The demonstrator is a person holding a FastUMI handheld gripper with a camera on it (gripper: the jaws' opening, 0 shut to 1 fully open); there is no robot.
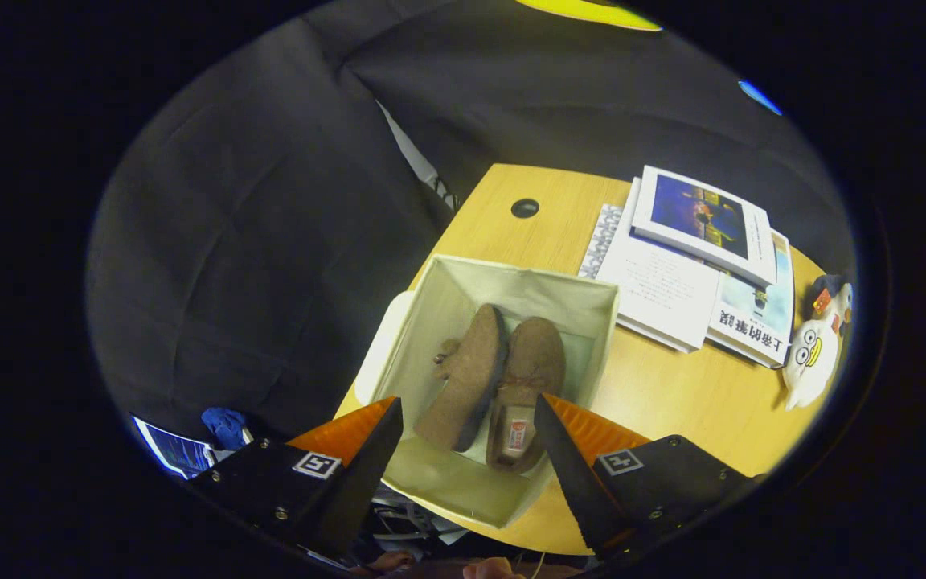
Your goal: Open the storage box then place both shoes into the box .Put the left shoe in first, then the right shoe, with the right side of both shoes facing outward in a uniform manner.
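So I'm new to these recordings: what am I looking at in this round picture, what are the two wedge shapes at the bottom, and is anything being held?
There is no robot arm here. A person carries a hand-held gripper with two fingers, and a fisheye camera on it looks forward along them, hence the round, bent picture. The two wedges at the bottom are those fingers, spread apart with nothing pressed between them, so nothing is held.

Just ahead, seen from above, an open fabric storage box stands on a wooden table. Two brown shoes lie inside: the left-hand shoe tipped on its side, the right-hand shoe beside it with its opening up. Beyond the box to the right lies a stack of books, and past them a small owl figure. The table also has a round cable hole.
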